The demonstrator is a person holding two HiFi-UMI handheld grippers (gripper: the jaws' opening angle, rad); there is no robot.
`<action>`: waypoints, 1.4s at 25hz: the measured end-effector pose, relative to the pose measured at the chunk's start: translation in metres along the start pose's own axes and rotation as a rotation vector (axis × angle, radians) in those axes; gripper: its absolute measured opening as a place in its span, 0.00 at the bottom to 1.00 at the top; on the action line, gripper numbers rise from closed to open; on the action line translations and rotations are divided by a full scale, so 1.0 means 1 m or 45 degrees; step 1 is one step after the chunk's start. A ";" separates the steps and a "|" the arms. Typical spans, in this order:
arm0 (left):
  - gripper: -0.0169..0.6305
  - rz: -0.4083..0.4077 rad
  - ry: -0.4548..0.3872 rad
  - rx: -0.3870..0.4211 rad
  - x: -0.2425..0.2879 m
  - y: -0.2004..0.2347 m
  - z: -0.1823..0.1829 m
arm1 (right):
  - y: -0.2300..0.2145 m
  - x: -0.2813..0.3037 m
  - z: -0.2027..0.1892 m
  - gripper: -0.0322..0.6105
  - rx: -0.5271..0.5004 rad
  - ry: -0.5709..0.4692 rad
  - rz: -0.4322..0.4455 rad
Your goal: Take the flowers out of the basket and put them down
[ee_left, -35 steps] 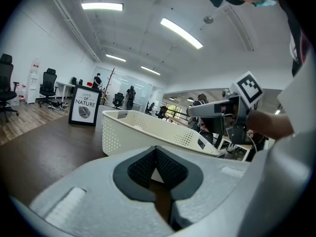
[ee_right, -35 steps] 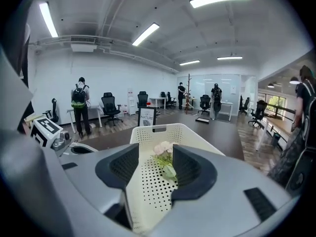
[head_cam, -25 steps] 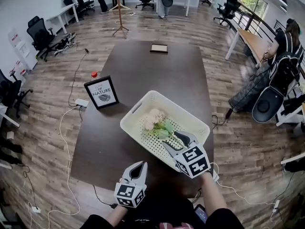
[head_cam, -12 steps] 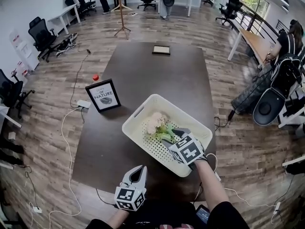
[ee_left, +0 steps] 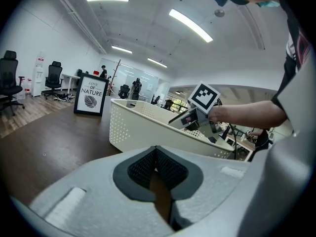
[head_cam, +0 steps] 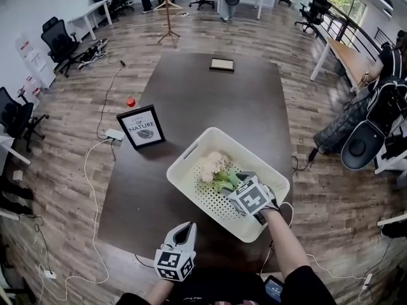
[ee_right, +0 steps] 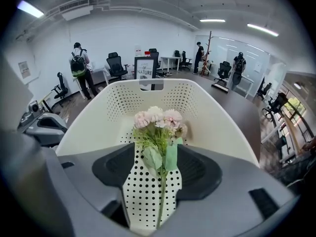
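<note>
A small bunch of pale pink flowers (head_cam: 215, 166) with green leaves lies on the dotted floor of the white perforated basket (head_cam: 191, 154) on the dark table. My right gripper (head_cam: 233, 183) reaches down into the basket from the near side. In the right gripper view the flowers (ee_right: 158, 120) point away and their stem runs between the jaws of my right gripper (ee_right: 157, 163). Those jaws have just been opening and their pads stand clear of the stem. My left gripper (head_cam: 186, 229) hovers over the table's near edge, shut and empty, and in the left gripper view it (ee_left: 156, 153) faces the basket (ee_left: 143, 127).
A framed "Love of Nature" sign (head_cam: 141, 126) stands left of the basket. A flat dark book (head_cam: 221, 64) lies at the table's (head_cam: 191, 94) far end. Cables and a red object (head_cam: 130, 101) lie on the wooden floor at the left. Office chairs and people are around the room.
My right gripper has sunk deeper into the basket and closed in on the flowers, with its jaws now either side of the stem. The left gripper has barely shifted.
</note>
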State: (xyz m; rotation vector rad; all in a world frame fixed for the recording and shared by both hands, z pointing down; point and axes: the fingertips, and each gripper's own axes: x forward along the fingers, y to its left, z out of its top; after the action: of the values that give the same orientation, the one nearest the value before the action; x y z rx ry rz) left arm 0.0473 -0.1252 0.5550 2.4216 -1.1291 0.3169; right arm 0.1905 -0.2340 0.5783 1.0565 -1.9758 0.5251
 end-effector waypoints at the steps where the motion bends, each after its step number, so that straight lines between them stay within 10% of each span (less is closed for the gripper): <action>1: 0.04 0.009 0.003 0.000 0.001 0.003 0.000 | -0.001 0.004 -0.003 0.48 0.001 0.012 0.012; 35: 0.04 0.103 0.073 0.002 0.025 0.031 -0.001 | -0.021 0.072 -0.034 0.55 0.014 0.176 0.086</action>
State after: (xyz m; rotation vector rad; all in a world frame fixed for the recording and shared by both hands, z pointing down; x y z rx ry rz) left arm 0.0392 -0.1587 0.5744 2.3569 -1.2040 0.4101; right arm 0.2012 -0.2586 0.6567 0.9375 -1.8936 0.6292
